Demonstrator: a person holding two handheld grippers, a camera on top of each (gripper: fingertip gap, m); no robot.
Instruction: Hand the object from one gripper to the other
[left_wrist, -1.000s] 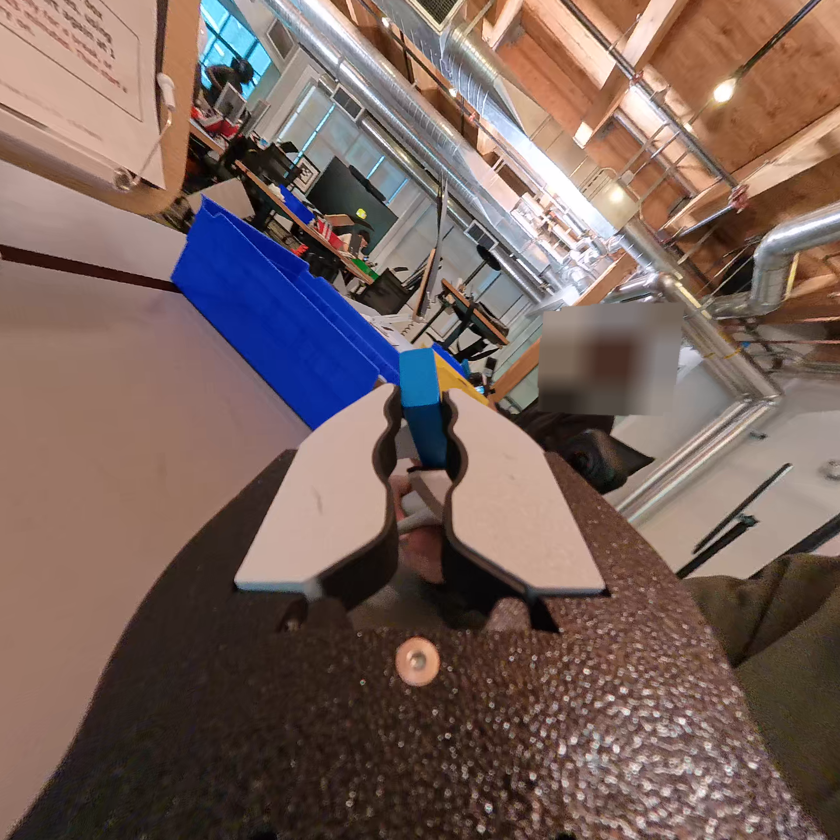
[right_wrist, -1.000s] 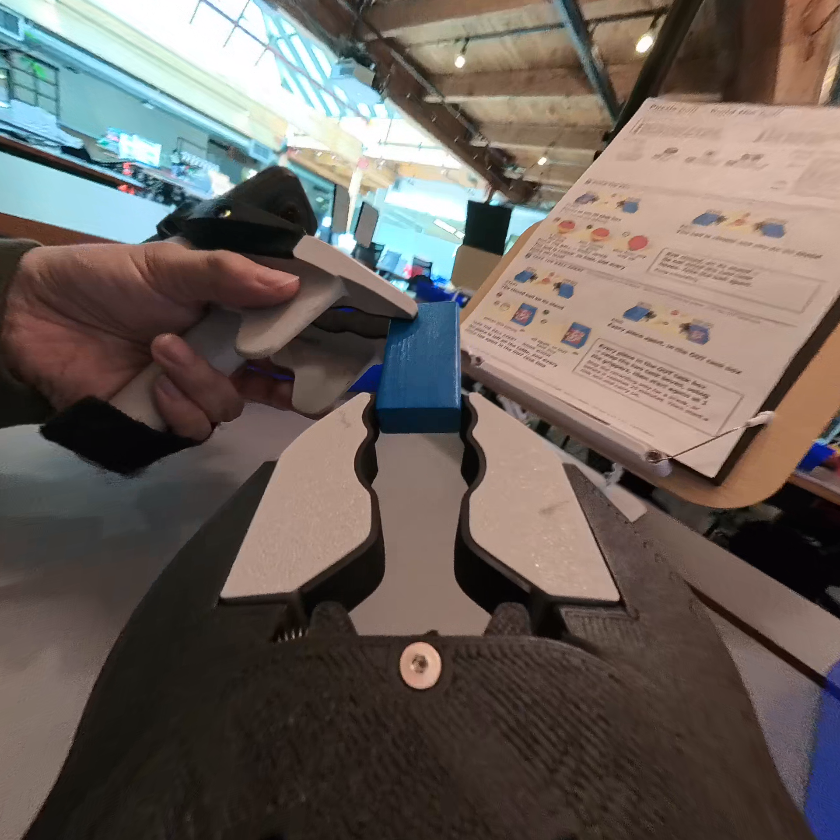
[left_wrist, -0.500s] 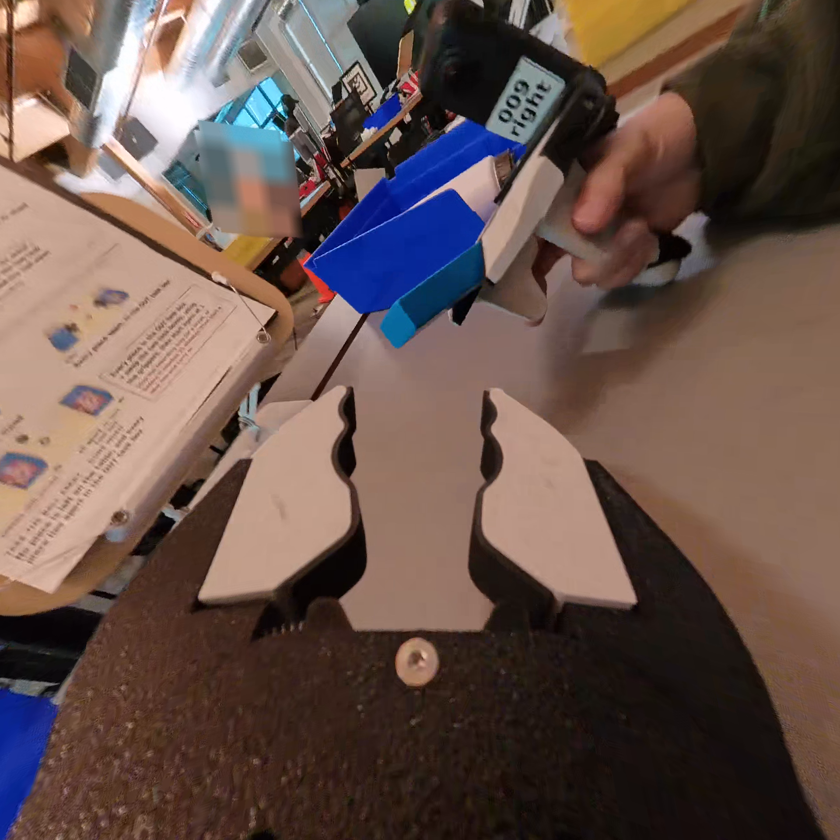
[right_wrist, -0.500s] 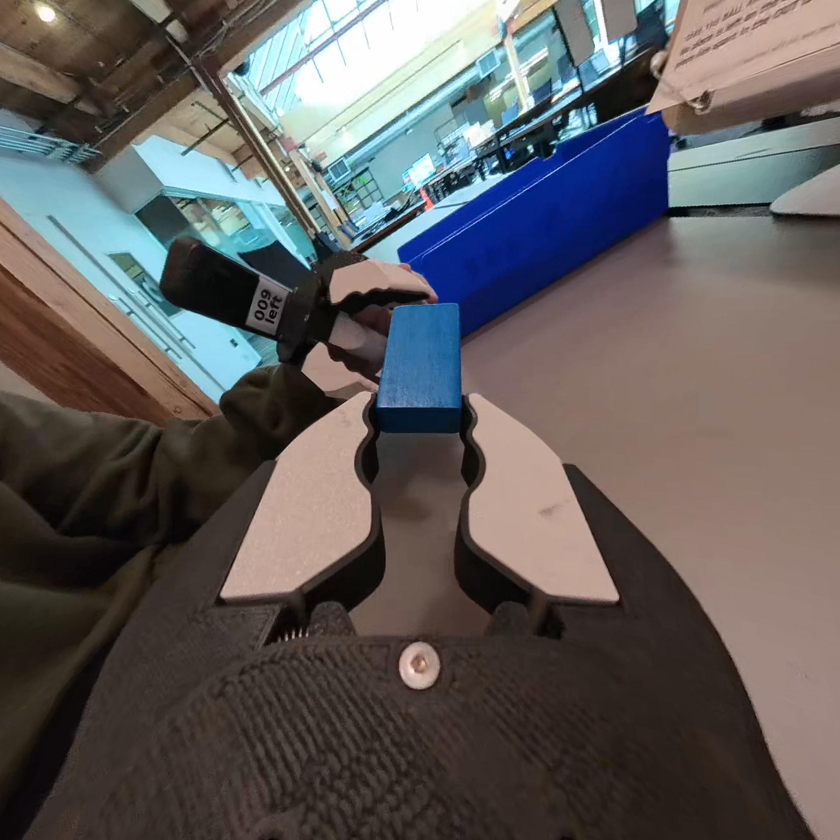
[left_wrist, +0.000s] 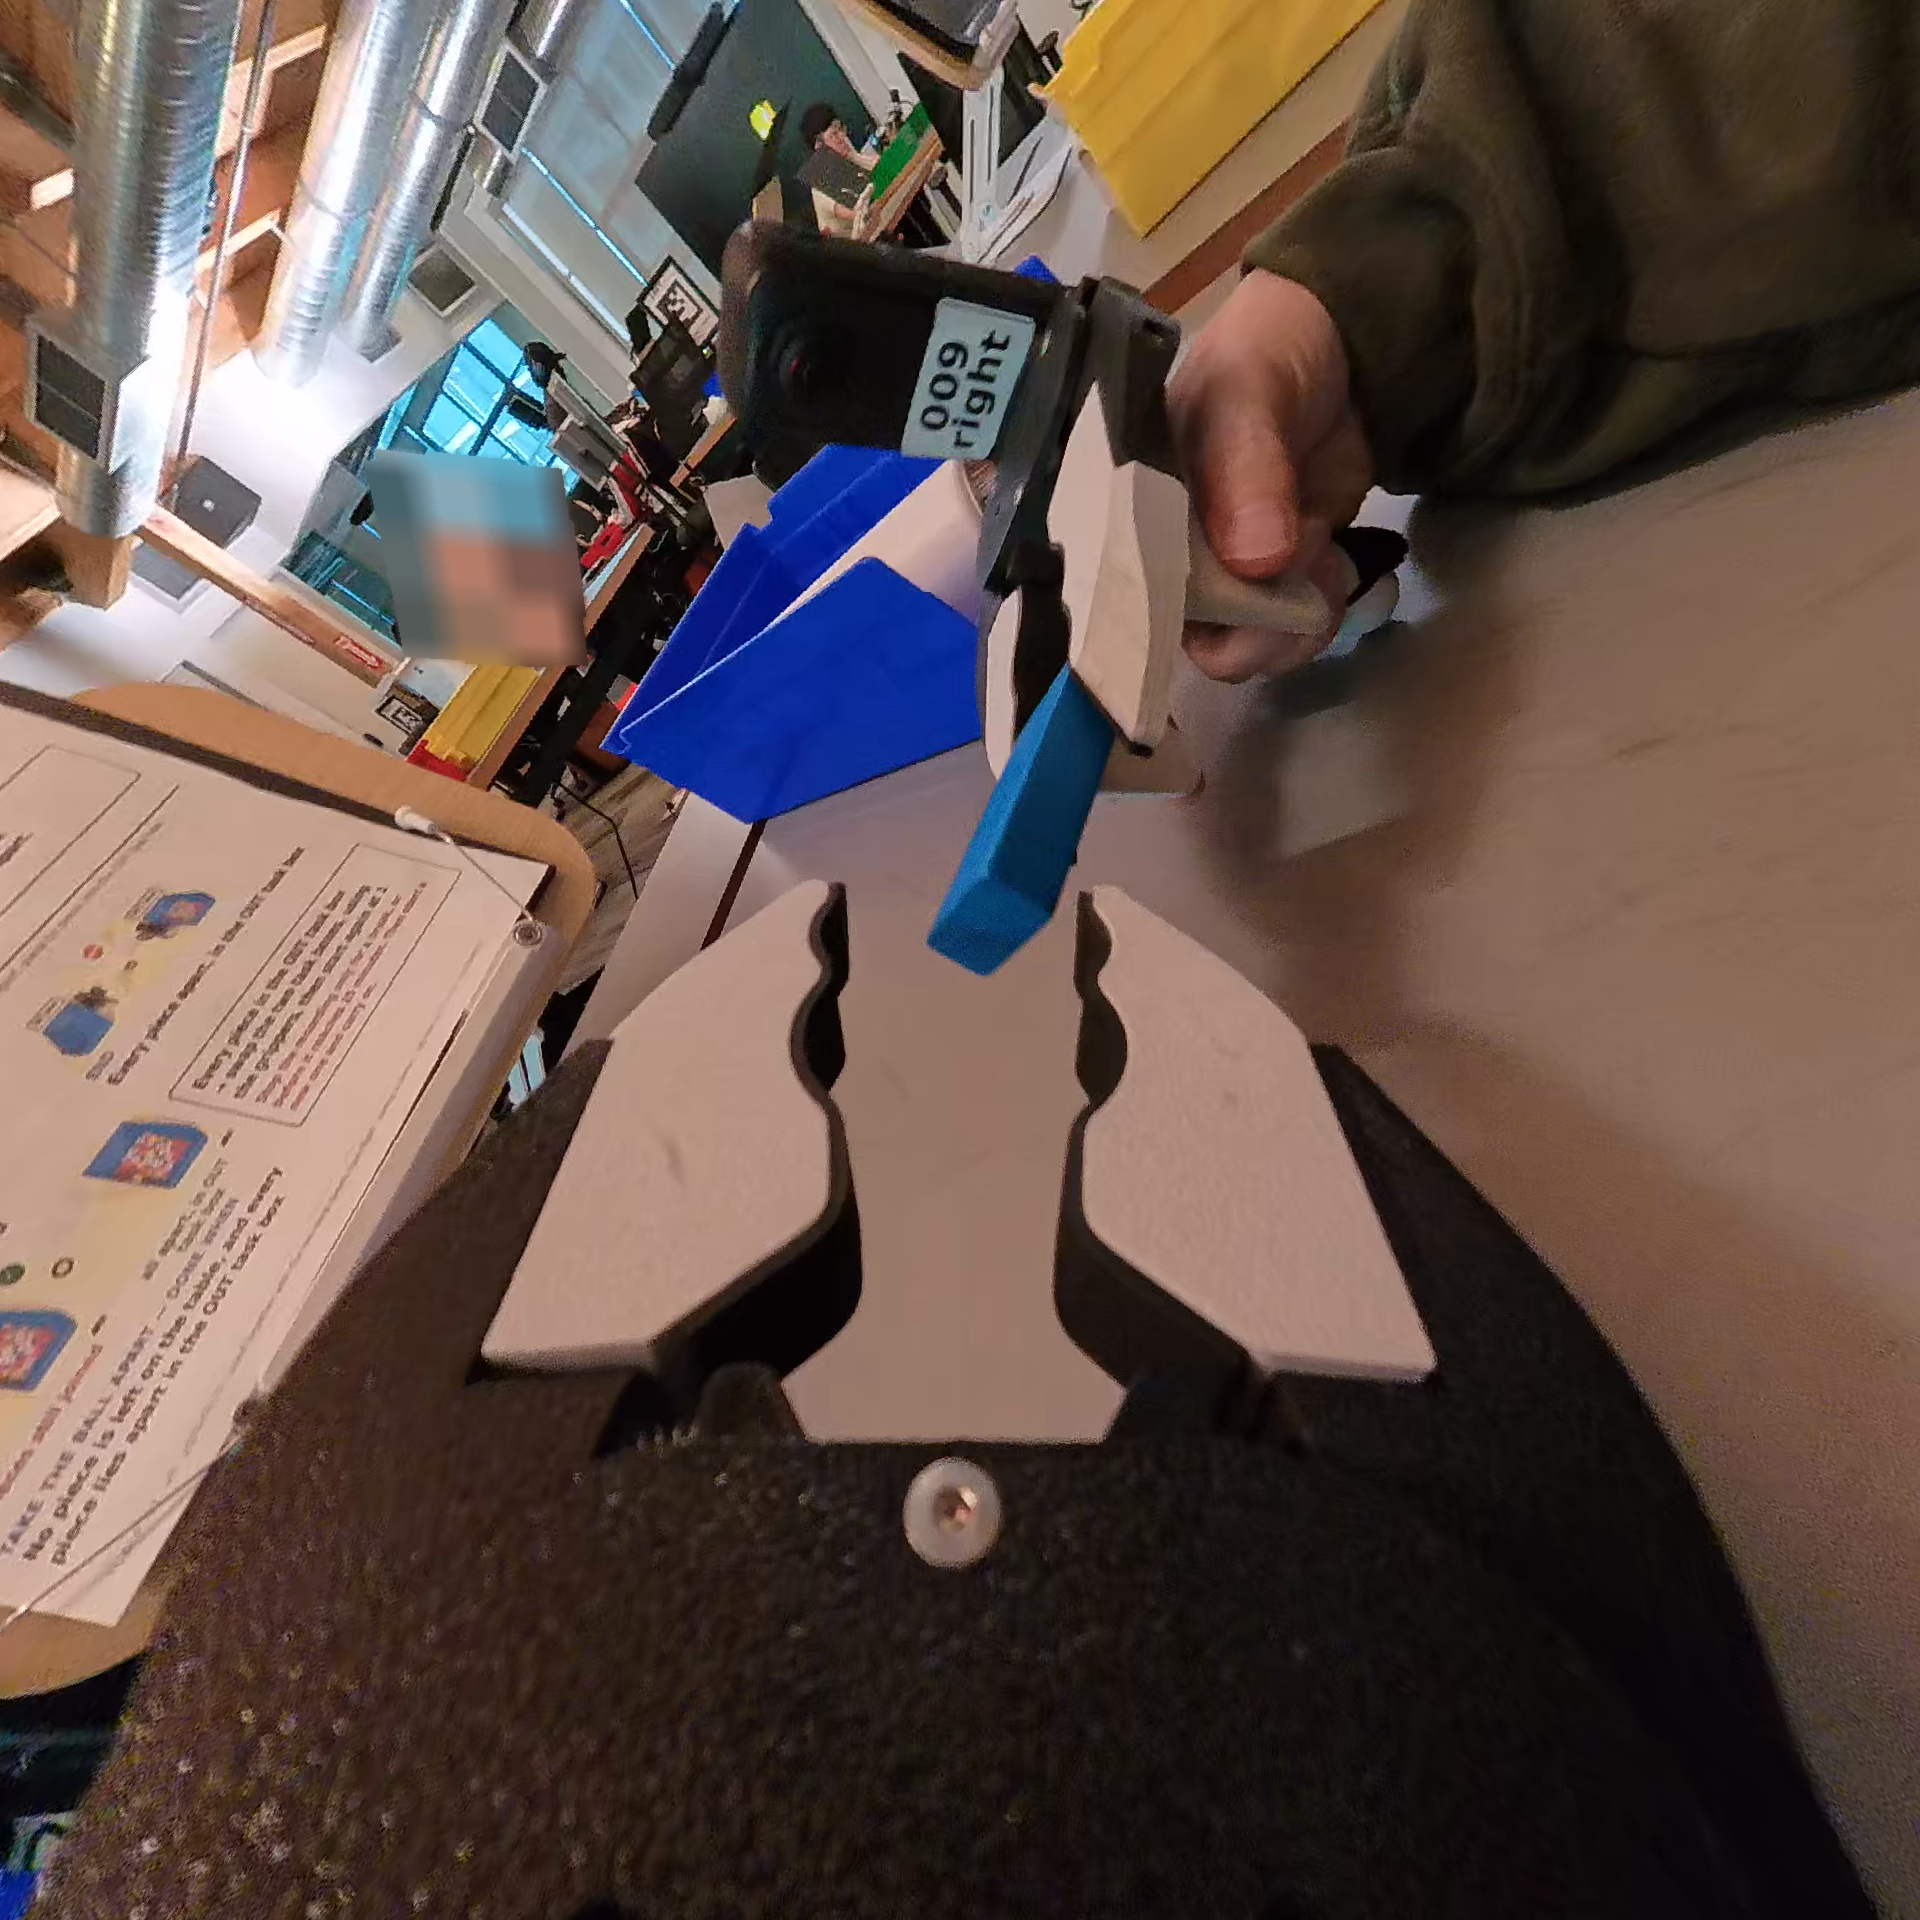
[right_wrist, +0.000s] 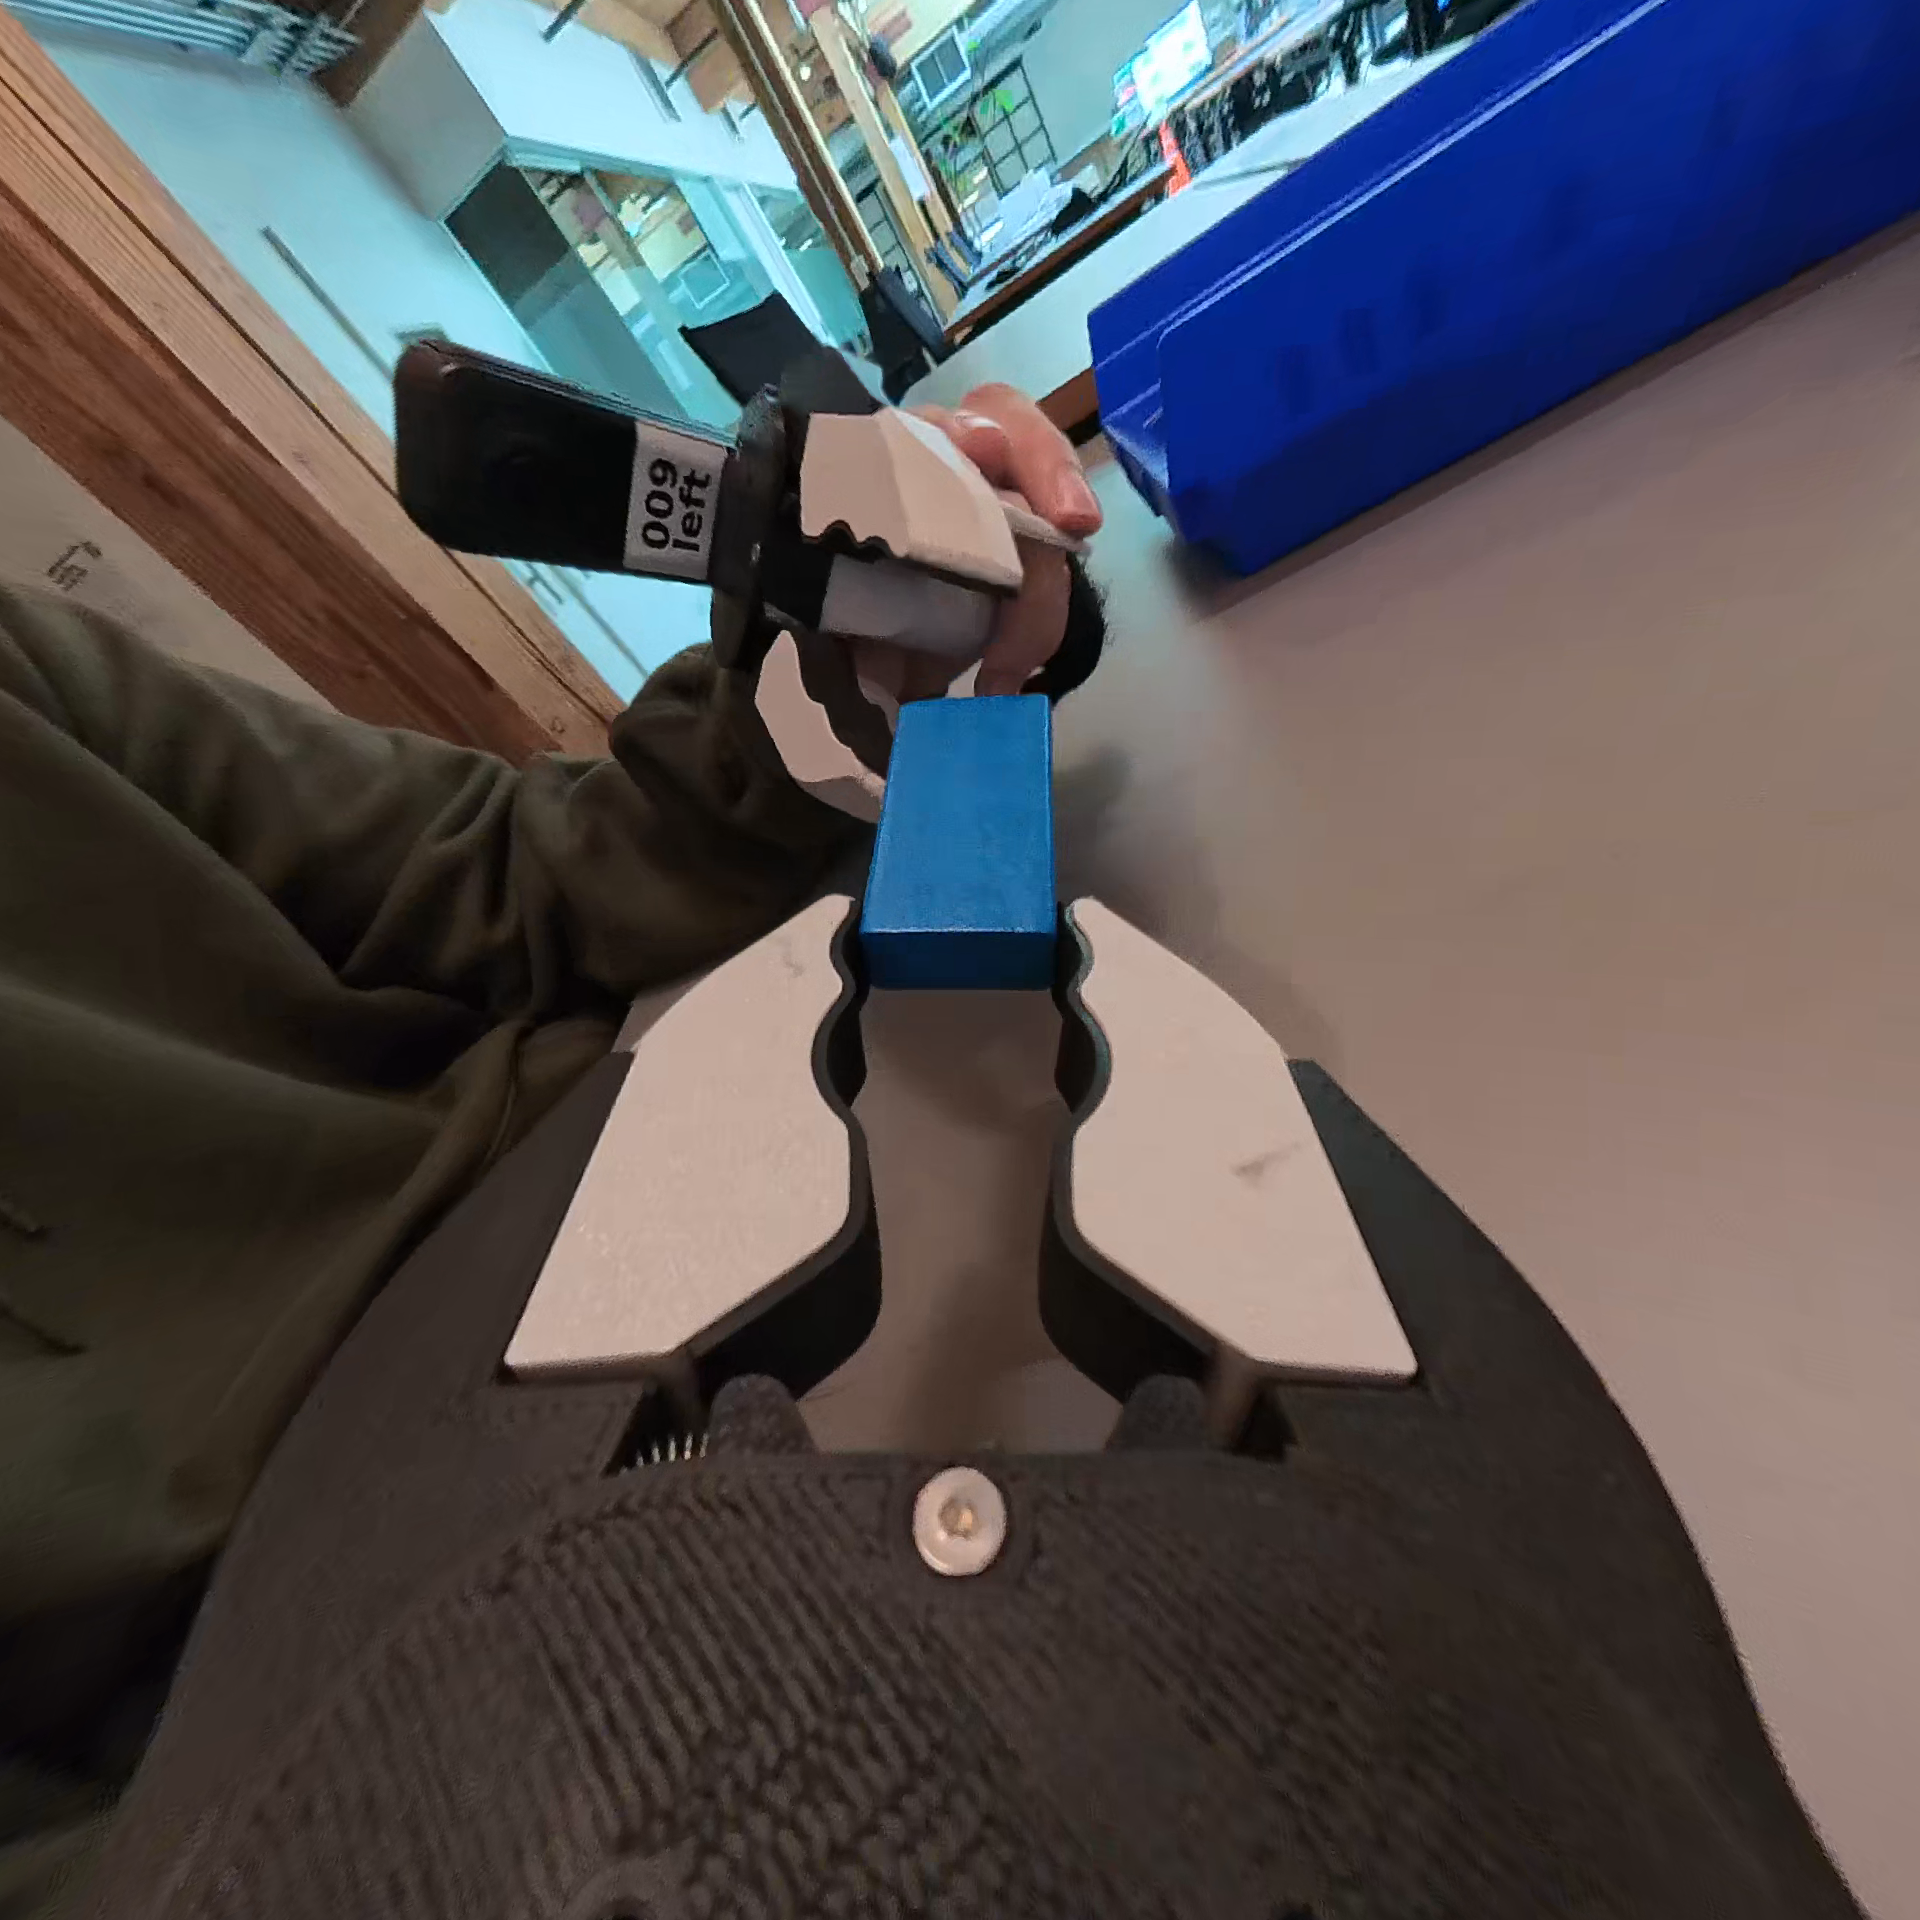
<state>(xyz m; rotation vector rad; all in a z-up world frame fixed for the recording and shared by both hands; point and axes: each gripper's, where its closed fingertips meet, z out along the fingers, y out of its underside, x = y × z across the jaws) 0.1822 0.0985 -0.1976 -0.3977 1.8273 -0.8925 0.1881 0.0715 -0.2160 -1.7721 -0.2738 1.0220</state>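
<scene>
A blue rectangular block (right_wrist: 961, 842) is clamped at its near end between the tips of my right gripper (right_wrist: 961, 914), held above the grey table. In the left wrist view the same block (left_wrist: 1023, 831) hangs down from the right gripper (left_wrist: 1070, 717), its free end just ahead of my left gripper (left_wrist: 956, 904). My left gripper is open and empty, its jaws wide apart. It also shows in the right wrist view (right_wrist: 821, 623), beyond and left of the block.
A blue bin (left_wrist: 821, 696) stands on the grey table (left_wrist: 1558, 1039) behind the grippers; it also shows in the right wrist view (right_wrist: 1507, 312). A clipboard with an instruction sheet (left_wrist: 208, 1091) leans at the left. An olive sleeve (right_wrist: 260, 935) fills the left side. One gripper's finger ends stand about 4 centimeters off the other's.
One second ago both grippers held the block. The left gripper let go and opened; the two grippers drew apart and turned down toward the table. The block has since come nearer the left gripper's tips.
</scene>
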